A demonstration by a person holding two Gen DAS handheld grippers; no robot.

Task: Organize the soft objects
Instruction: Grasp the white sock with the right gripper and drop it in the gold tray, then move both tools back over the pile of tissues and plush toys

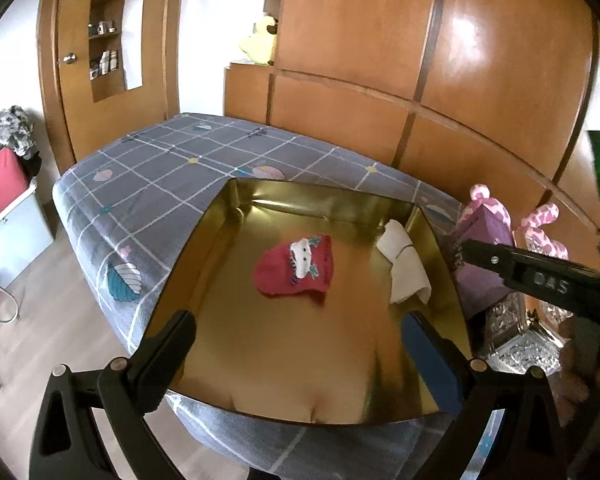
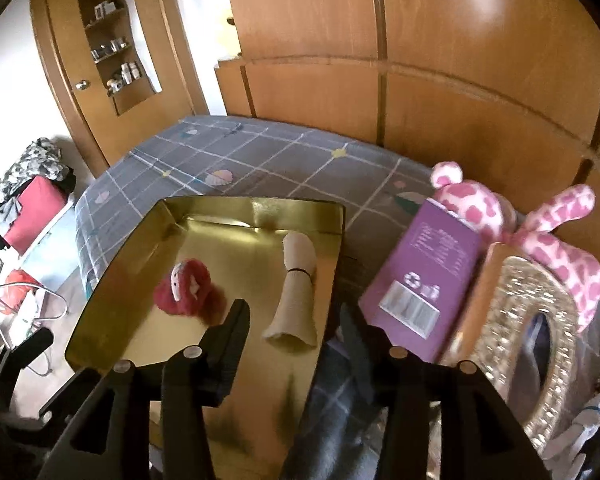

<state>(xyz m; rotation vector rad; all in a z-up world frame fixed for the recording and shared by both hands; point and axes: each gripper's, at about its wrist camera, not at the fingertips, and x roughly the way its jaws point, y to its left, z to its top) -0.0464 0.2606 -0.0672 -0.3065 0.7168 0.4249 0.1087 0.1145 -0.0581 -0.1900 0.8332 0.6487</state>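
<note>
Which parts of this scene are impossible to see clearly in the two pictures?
- Purple box: print too small and blurred, right wrist view.
- Pink spotted plush: lower body hidden behind the box and the glittery frame.
- Gold tray: near edge covered by the left tool, left wrist view.
- Shelf items: too small, both views.

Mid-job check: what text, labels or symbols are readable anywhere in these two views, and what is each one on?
"DAS": white letters on the black right gripper body, left wrist view.
Recycling symbol and barcode: on the purple cardboard box; its white print lines are too blurred to read.
Red sock with a white animal patch: small dark lettering at its edge, unreadable.
Rolled cream cloth in the gold tray: no text.
</note>
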